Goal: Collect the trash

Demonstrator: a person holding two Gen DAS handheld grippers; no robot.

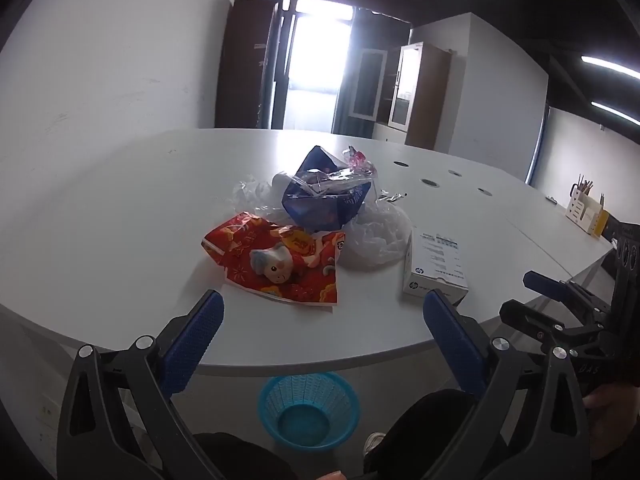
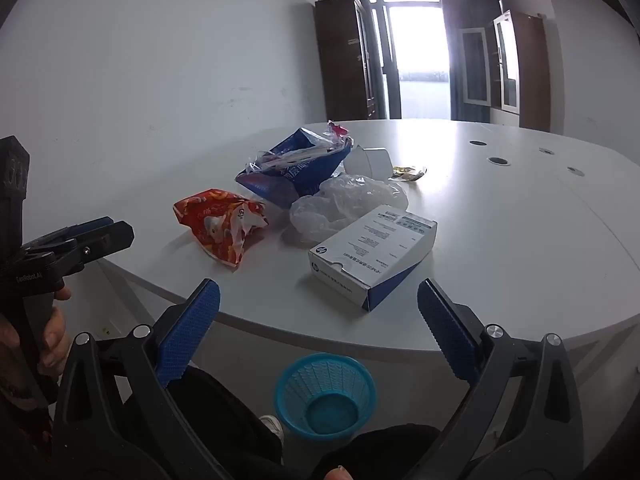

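Trash pile (image 1: 320, 216) on white table (image 1: 120, 220), blue basket (image 1: 308, 412) seemingly below, left claw (image 1: 324, 336) and right claw (image 2: 318, 328) wide open, empty

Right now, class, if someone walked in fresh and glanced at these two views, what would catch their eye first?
Probably the red wrapper near the table's front edge, with the blue bag and crumpled clear plastic just behind it. Next, the white HP box on the right, and the blue basket on the floor below the edge.

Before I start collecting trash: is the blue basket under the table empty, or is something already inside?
Empty. Both wrist views look down into the blue basket, and only its bare mesh wall and bottom show; all the trash is on the table.
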